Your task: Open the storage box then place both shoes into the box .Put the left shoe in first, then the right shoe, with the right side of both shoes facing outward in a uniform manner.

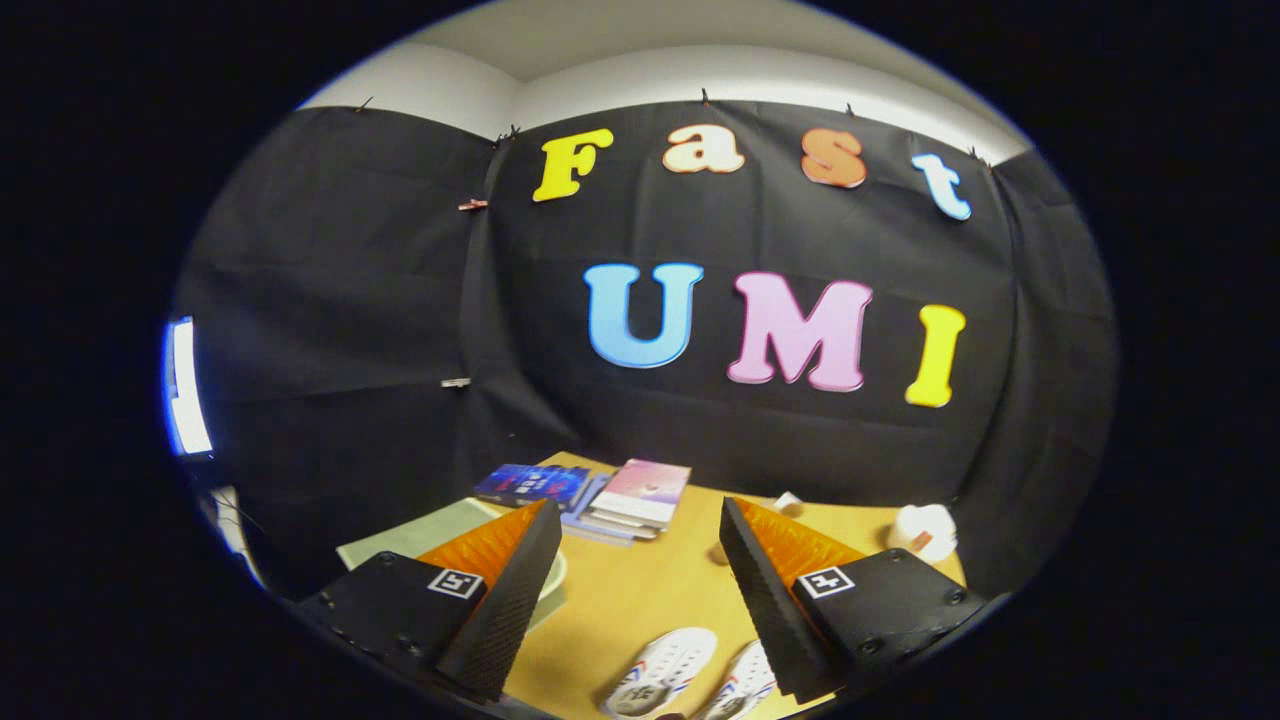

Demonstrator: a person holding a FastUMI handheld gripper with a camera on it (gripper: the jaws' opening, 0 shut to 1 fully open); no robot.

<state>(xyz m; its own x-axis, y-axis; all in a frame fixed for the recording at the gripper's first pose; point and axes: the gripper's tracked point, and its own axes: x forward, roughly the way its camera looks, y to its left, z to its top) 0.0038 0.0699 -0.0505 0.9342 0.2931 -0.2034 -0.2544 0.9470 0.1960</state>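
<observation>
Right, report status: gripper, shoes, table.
Gripper open, holding nothing. Two white shoes on table between fingers. Books stacked beyond.

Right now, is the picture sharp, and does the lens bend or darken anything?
Gripper view: fisheye bends the wall; the shoes between the open gripper fingers look slightly soft; bright glare from a lit panel beside the cloth; table evenly lit.
</observation>
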